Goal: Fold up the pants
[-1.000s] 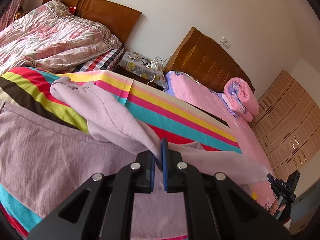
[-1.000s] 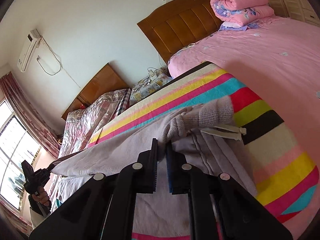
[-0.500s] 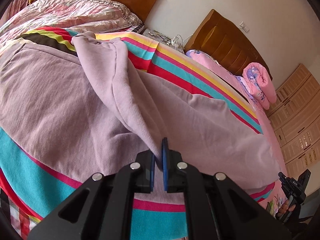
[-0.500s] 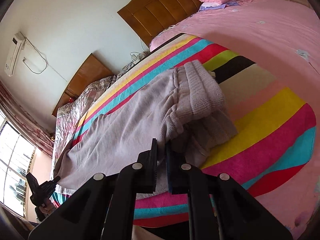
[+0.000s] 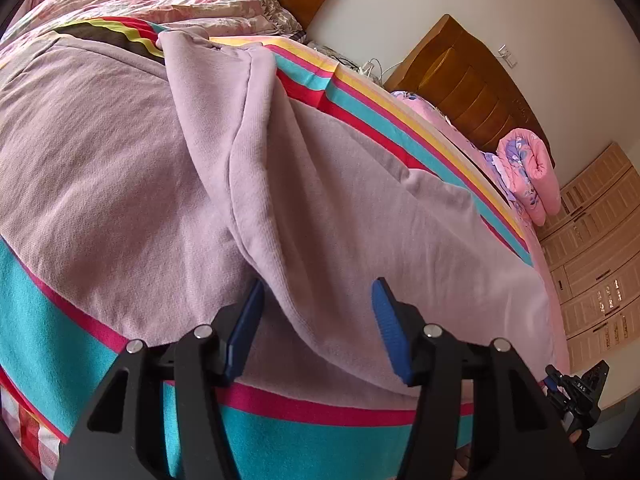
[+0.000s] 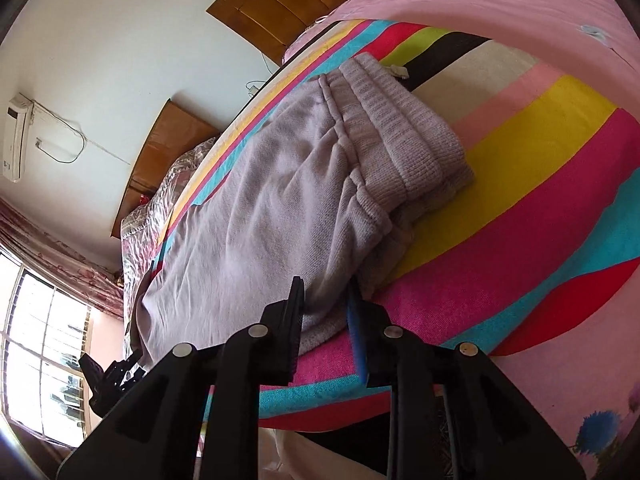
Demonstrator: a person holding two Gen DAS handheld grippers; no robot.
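The lilac pants [image 5: 120,168] lie lengthwise on the striped blanket [image 5: 44,320] that covers the bed, one leg doubled over the other, with the ribbed waistband [image 6: 400,120] at the end of the pants nearer the pink bedspread [image 6: 520,4].

The left tool [image 5: 318,312] has just been opening. Its blue pads now stand well apart, with a raised ridge of the top leg's fabric running down between them but pressed by neither. The right tool [image 6: 326,312] has also just been opening, though less far. A bunched edge of cloth near the waistband sits in its narrow gap, and the pads look clear of it.

The step in hand seems to be releasing the lengthwise fold. To do it well, both tools should finish parting before they lift, so no cloth catches on a pad and drags the top leg off the lower one. They should draw back along their own fingers, away from the pants. The ridge by the left tool wants smoothing flat before the next fold.
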